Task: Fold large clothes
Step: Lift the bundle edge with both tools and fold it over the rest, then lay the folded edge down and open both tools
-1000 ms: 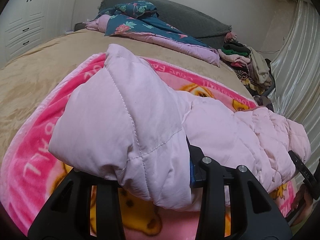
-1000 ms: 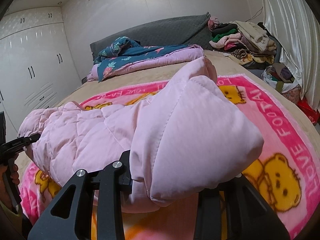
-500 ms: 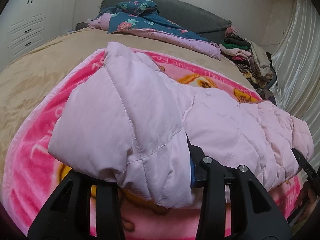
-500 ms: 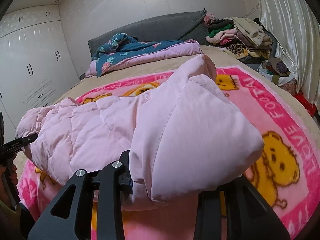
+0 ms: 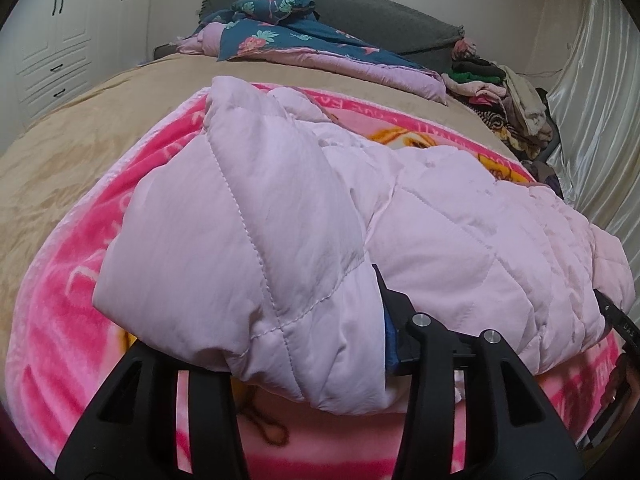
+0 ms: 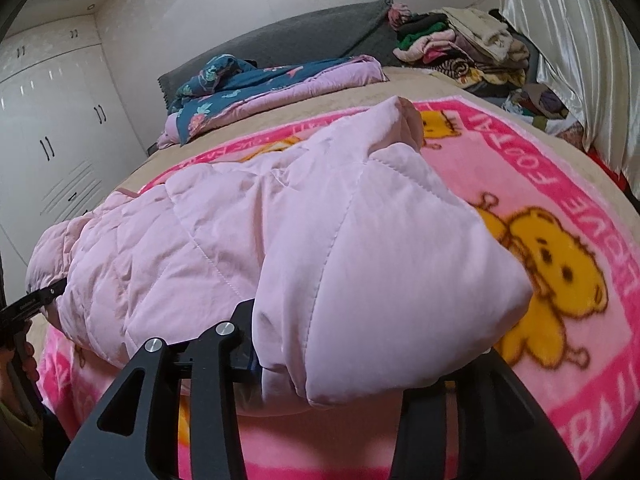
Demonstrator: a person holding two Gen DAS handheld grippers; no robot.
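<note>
Pink jacket (image 5: 420, 216) is lifted over the pink blanket (image 6: 560, 216) on the bed (image 5: 80, 140). Left gripper (image 5: 304, 360) and right gripper (image 6: 340, 364) each have fingers pinching a jacket corner. Keep both level, carry the fold evenly, lay it flat.

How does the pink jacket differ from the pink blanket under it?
The jacket is pale, plain and quilted; the blanket is bright pink, fleecy, printed with yellow bears and lettering. The jacket is bunched and draped over both grippers, left and right; the blanket lies spread flat on the bed. Both are pink.
</note>
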